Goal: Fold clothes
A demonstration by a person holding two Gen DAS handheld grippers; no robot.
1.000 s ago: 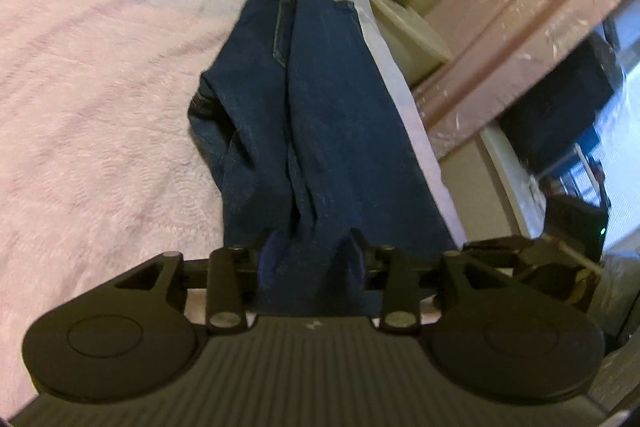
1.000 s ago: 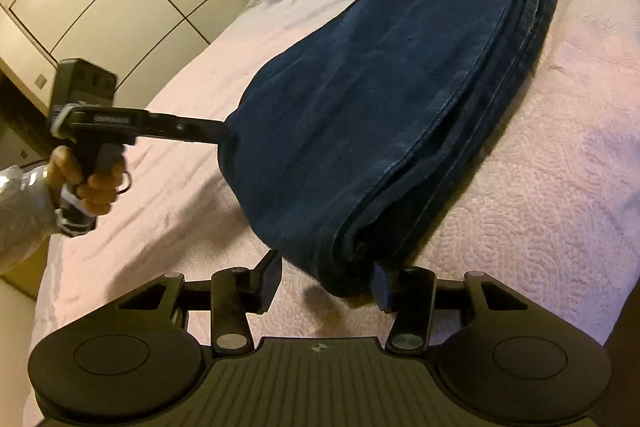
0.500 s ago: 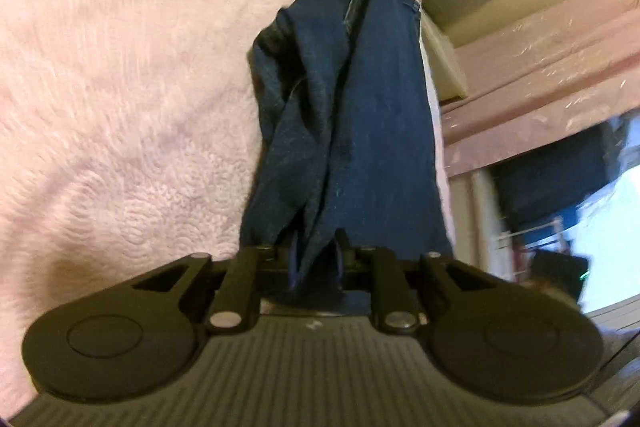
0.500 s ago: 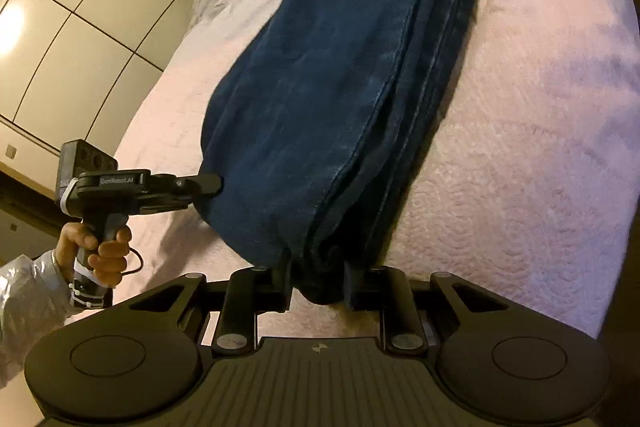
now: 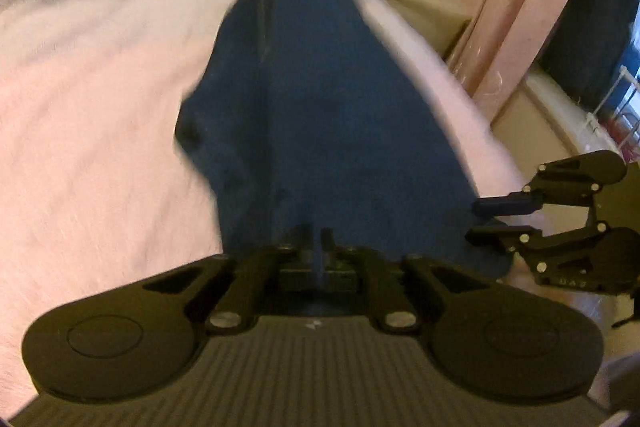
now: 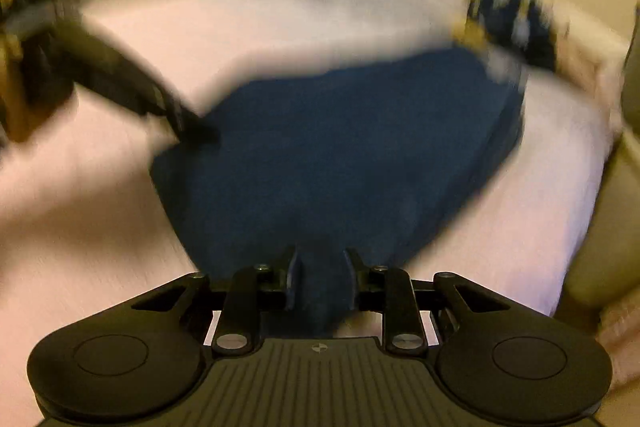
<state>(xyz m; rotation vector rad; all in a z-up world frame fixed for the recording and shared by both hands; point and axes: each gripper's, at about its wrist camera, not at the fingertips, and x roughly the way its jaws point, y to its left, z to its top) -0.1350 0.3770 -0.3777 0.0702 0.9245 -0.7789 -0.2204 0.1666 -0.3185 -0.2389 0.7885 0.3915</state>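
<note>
Left wrist view: the left gripper [image 5: 316,233] was pinched almost flat on a thin edge of the one pair of jeans [image 5: 320,115], probably to carry that end over in a fold. The denim ran away ahead of it across the pink bedspread [image 5: 92,115].
Off to its right: the right gripper [image 5: 486,221] at the same near edge.

Right wrist view: the right gripper [image 6: 320,281] stood narrow, clamping a thick bunch of jeans [image 6: 340,147], two holds on one garment.
Ahead and left: the left gripper [image 6: 200,131] bit the far corner.
Far right: one dark patterned item [image 6: 512,19].
</note>
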